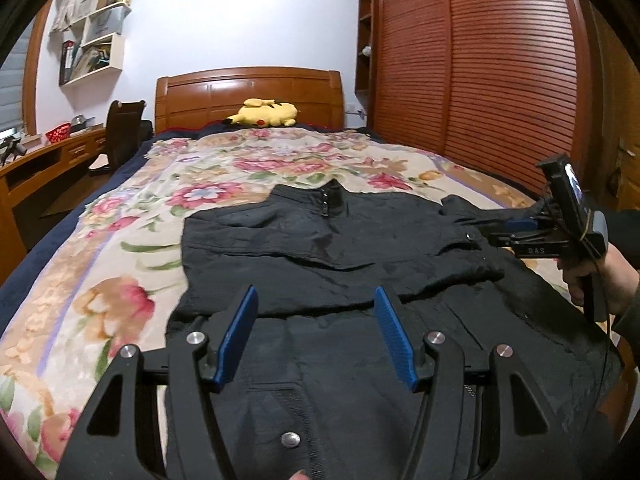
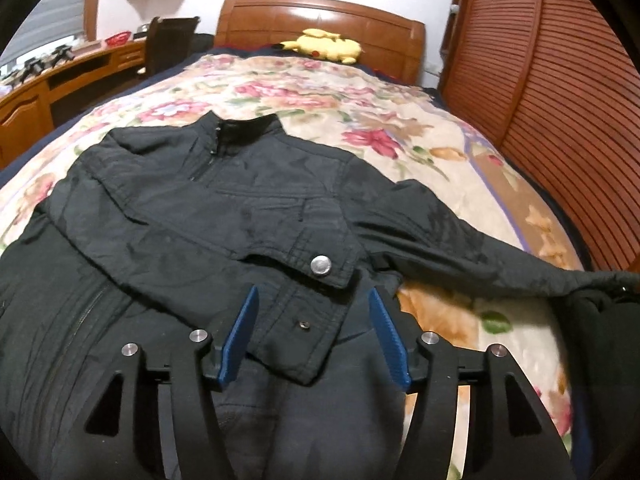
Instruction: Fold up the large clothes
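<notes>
A black jacket (image 1: 328, 248) lies face up on the floral bedspread, collar toward the headboard. One sleeve is folded across its chest, the cuff with a silver snap (image 2: 321, 265) lying near the right side. The other sleeve (image 2: 500, 256) stretches out to the right. My left gripper (image 1: 316, 300) is open and empty, hovering over the jacket's lower half. My right gripper (image 2: 314, 300) is open and empty just above the folded cuff; it also shows in the left wrist view (image 1: 520, 234) at the jacket's right edge.
The bed's floral cover (image 1: 120, 248) surrounds the jacket. A yellow plush toy (image 1: 266, 113) lies by the wooden headboard (image 1: 248, 92). A wooden wardrobe (image 1: 480, 60) stands on the right, a desk (image 1: 44, 160) and chair (image 1: 120, 132) on the left.
</notes>
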`<state>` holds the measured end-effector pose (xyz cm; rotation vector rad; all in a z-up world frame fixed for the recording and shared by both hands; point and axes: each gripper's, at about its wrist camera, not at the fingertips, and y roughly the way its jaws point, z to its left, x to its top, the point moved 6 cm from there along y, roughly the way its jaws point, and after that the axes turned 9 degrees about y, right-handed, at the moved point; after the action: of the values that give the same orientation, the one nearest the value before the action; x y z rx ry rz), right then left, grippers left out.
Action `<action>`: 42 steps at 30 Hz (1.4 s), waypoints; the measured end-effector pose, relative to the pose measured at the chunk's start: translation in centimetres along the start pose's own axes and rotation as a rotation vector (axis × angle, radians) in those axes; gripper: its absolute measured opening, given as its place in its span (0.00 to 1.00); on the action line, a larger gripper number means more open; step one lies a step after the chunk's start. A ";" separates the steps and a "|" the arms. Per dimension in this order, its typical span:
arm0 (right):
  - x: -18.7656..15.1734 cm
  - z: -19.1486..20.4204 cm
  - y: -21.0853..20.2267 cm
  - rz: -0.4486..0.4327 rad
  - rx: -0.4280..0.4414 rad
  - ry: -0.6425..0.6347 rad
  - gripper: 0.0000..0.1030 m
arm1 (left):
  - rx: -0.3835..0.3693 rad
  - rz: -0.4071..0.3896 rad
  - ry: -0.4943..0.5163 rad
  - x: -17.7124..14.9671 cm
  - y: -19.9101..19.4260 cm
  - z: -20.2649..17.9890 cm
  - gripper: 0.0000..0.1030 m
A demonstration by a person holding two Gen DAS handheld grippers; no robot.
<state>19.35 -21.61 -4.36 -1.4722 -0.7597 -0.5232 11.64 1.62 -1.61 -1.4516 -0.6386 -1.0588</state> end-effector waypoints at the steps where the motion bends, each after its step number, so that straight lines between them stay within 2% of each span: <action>1: 0.0 0.2 0.3 0.009 0.010 -0.006 0.57 | -0.002 0.003 0.004 0.1 0.1 -0.3 0.58; 10: -0.1 0.4 5.0 0.087 0.011 -0.016 0.57 | -0.017 0.021 0.019 0.2 1.3 -1.8 0.59; 17: -2.1 -0.6 7.5 0.158 -0.010 -0.045 0.56 | -0.047 0.019 0.015 0.6 2.3 -2.6 0.60; 19: -2.3 -0.5 7.5 0.156 0.005 -0.055 0.44 | -0.052 0.016 0.019 0.7 2.4 -2.9 0.61; 20: -2.5 -0.3 7.5 0.157 0.019 -0.062 0.28 | -0.055 0.017 0.026 0.6 2.4 -3.1 0.62; 21: -2.6 -0.2 7.4 0.151 -0.006 -0.089 0.11 | -0.057 0.017 0.029 0.6 2.4 -3.3 0.62; 22: -2.7 -0.2 7.4 0.153 -0.026 -0.115 0.04 | -0.057 0.017 0.031 0.6 2.3 -3.3 0.62; 24: -3.0 -0.1 7.4 0.160 -0.032 -0.132 0.02 | -0.056 0.014 0.030 0.7 2.3 -3.3 0.64; 32: -2.6 -2.2 5.9 0.128 -0.016 -0.031 0.04 | -0.064 0.003 0.019 0.8 2.3 -3.4 0.67; 35: -1.9 -4.2 4.6 0.087 -0.042 0.000 0.16 | -0.066 0.005 0.028 0.8 2.4 -3.8 0.68; 38: -1.2 -7.3 3.5 0.061 -0.108 0.042 0.26 | -0.070 0.009 0.035 0.7 2.6 -4.1 0.68; 39: -1.0 -8.3 3.1 0.055 -0.117 0.060 0.35 | -0.068 0.009 0.036 0.7 2.7 -4.1 0.68; 42: 0.0 -12.0 1.8 0.019 -0.158 0.120 0.51 | -0.063 0.013 0.041 0.6 2.9 -4.3 0.68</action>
<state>22.22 -33.39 -4.86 -1.5769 -0.6209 -0.6634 13.36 -3.22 -2.76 -1.4831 -0.5703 -1.1046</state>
